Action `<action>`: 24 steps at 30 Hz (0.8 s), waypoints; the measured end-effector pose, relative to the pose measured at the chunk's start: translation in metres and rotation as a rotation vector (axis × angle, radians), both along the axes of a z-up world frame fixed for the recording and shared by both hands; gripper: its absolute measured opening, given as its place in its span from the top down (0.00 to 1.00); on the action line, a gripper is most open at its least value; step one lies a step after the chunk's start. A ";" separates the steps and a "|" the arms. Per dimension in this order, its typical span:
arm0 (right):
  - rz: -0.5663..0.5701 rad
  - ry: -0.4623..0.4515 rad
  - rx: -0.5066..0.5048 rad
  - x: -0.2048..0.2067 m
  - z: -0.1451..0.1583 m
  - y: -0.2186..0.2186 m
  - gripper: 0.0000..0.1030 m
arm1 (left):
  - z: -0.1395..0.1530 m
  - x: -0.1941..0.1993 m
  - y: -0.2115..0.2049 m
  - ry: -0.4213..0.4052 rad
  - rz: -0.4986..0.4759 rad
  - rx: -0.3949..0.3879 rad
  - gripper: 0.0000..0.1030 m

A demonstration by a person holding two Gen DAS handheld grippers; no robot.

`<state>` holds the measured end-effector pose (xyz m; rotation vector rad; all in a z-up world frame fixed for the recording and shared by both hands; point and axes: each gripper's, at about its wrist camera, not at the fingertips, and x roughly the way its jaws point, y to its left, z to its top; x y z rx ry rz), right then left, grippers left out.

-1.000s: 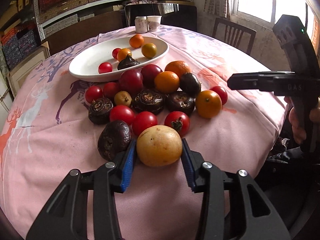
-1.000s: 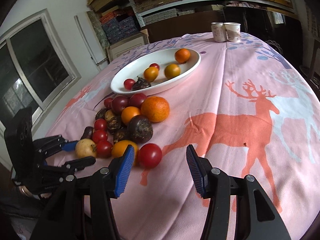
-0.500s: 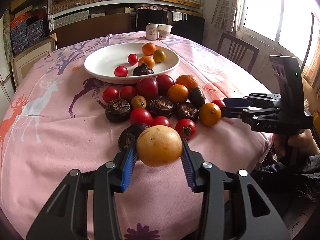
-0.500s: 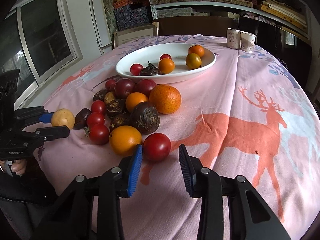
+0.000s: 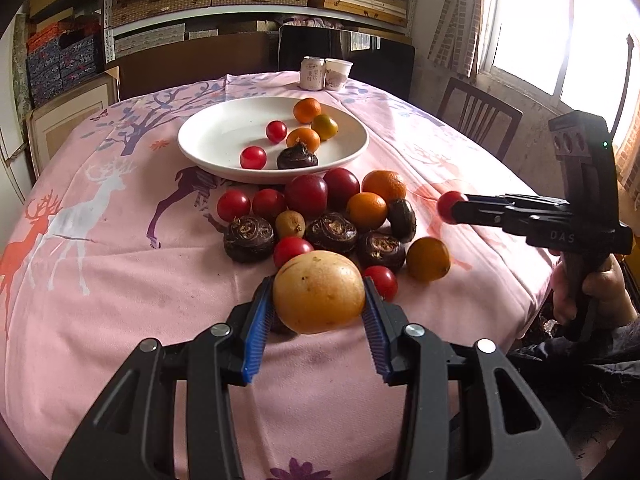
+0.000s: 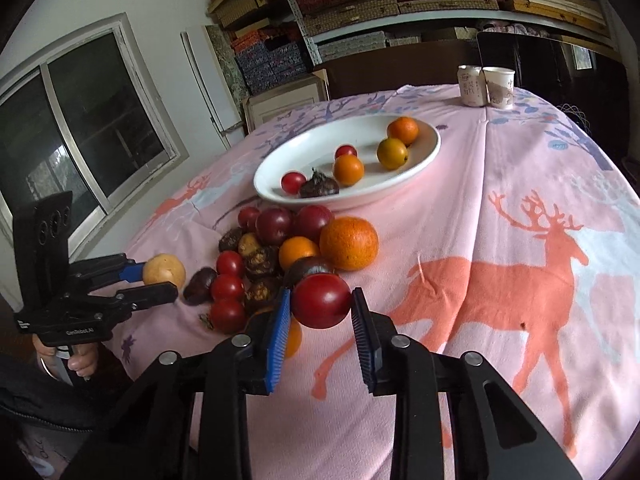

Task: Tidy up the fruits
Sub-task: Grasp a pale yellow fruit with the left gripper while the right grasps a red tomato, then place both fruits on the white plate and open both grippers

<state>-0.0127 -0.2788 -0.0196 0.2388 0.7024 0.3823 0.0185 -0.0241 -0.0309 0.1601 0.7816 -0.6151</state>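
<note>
- Shelving stacked with patterned boxes [image 5: 160,0] lines the back wall in both views; only the right wrist view adds a dark sliding window [image 6: 80,128] at nine o'clock, while the left wrist view has a bright window [image 5: 560,20] and a wooden chair back [image 5: 476,108] at two o'clock.
- Left gripper [image 5: 318,316], black with blue ribbed pads, is clamped partway closed on a round yellow-tan fruit [image 5: 319,291], held clear of the pink deer-print tablecloth [image 5: 120,280]. From the right wrist camera that same gripper [image 6: 154,280] shows side-on at eight o'clock, a hand [image 6: 80,364] on its handle below.
- White oval ceramic plate [image 5: 212,136] sits at twelve o'clock beyond the loose pile, holding two small red tomatoes, three small oranges and one dark water chestnut.
- Loose pile of fruit [image 5: 332,216] lies between plate and grippers: red tomatoes, dark red plums, oranges, brown-black water chestnuts.
- Drink can and paper cup [image 5: 326,74] stand together at the table's far edge.
- Right gripper [image 6: 320,312] is closed on a glossy red tomato [image 6: 322,300], lifted above the cloth; the left wrist view shows it [image 5: 452,210] at three o'clock, tomato at its tip, and the hand [image 5: 600,292] gripping it.
</note>
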 end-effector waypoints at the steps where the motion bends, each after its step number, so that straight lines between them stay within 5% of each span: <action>1: -0.006 -0.007 0.013 0.004 0.006 -0.004 0.70 | 0.003 0.006 -0.002 0.003 -0.005 -0.003 0.59; 10: -0.062 0.042 0.070 0.102 0.028 -0.018 0.70 | 0.029 0.106 -0.034 -0.057 0.028 0.022 0.59; 15: -0.085 0.077 0.064 0.146 0.020 -0.012 0.69 | 0.019 0.173 -0.042 -0.005 0.086 0.041 0.59; 16: -0.087 0.075 0.059 0.151 0.019 -0.011 0.67 | 0.016 0.182 -0.044 0.009 0.088 0.042 0.59; 17: -0.090 0.078 0.050 0.154 0.019 -0.010 0.51 | 0.012 0.189 -0.044 0.020 0.096 0.046 0.59; 19: -0.108 0.047 0.043 0.149 0.022 -0.011 0.43 | 0.009 0.195 -0.041 0.038 0.116 0.037 0.54; 21: -0.106 0.036 0.035 0.141 0.025 -0.012 0.43 | 0.011 0.188 -0.033 0.026 0.122 0.007 0.41; 24: -0.107 0.034 0.014 0.119 0.025 -0.013 0.43 | 0.021 0.161 -0.021 -0.008 0.111 -0.005 0.36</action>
